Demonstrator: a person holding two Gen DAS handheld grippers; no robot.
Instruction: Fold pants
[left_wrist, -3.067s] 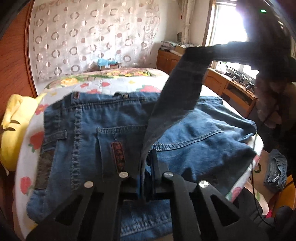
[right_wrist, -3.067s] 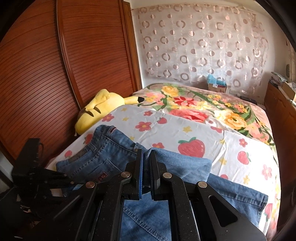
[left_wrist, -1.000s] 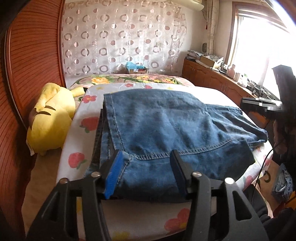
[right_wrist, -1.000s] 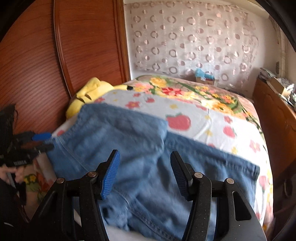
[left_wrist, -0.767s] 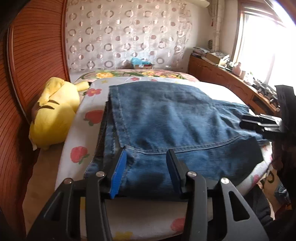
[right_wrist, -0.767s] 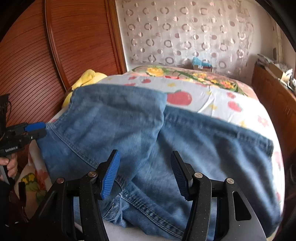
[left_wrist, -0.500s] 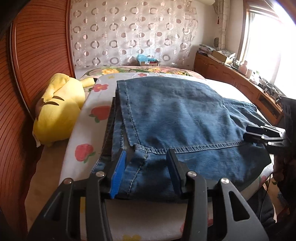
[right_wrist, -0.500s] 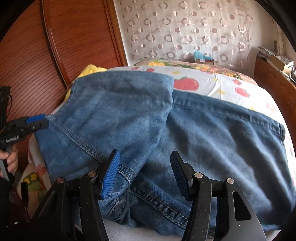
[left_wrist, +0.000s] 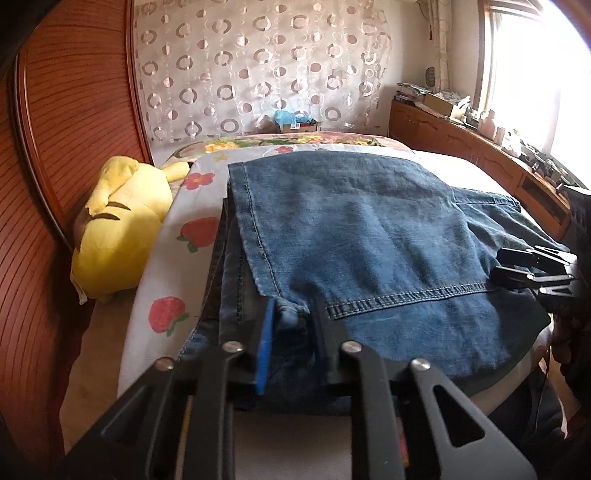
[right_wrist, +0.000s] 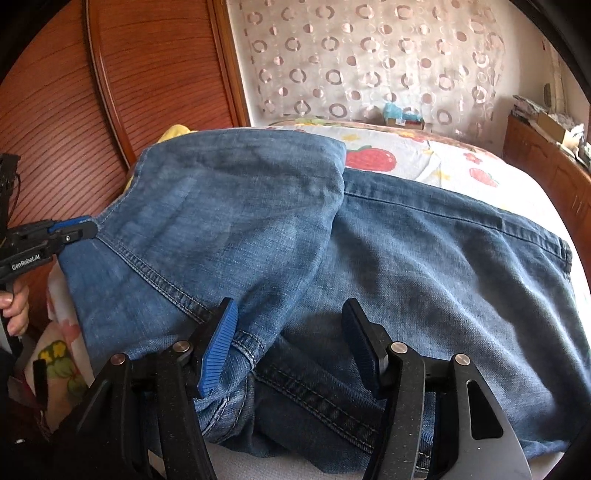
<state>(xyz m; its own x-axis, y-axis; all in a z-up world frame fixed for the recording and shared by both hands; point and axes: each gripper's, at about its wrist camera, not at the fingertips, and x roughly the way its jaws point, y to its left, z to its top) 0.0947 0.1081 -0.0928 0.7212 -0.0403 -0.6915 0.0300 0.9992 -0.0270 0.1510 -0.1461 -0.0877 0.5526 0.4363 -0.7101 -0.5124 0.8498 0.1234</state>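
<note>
1. On the bed (left_wrist: 162, 258), near its front edge, the pants (left_wrist: 362, 236) lay folded over on themselves, the hemmed leg end lying across the lower layers.
2. The left gripper (left_wrist: 291, 332) was closing its fingers on the bunched denim corner by the bed's front-left edge; cloth sat between the pads and looked pinched.
3. The right gripper (right_wrist: 288, 343) stood wide and released over the other front corner, with the fold of the pants beneath its fingers (right_wrist: 218, 343) but not clamped.
4. Risk, as I judged it: the left pinch might have caught only the top layer, so a lift would peel the fold apart.
5. If only one corner rose, the heavy denim could skew or slide off the bed's front edge.
6. The yellow plush toy (left_wrist: 118, 225) lay by the bed's left edge, clear of the pants.
</note>
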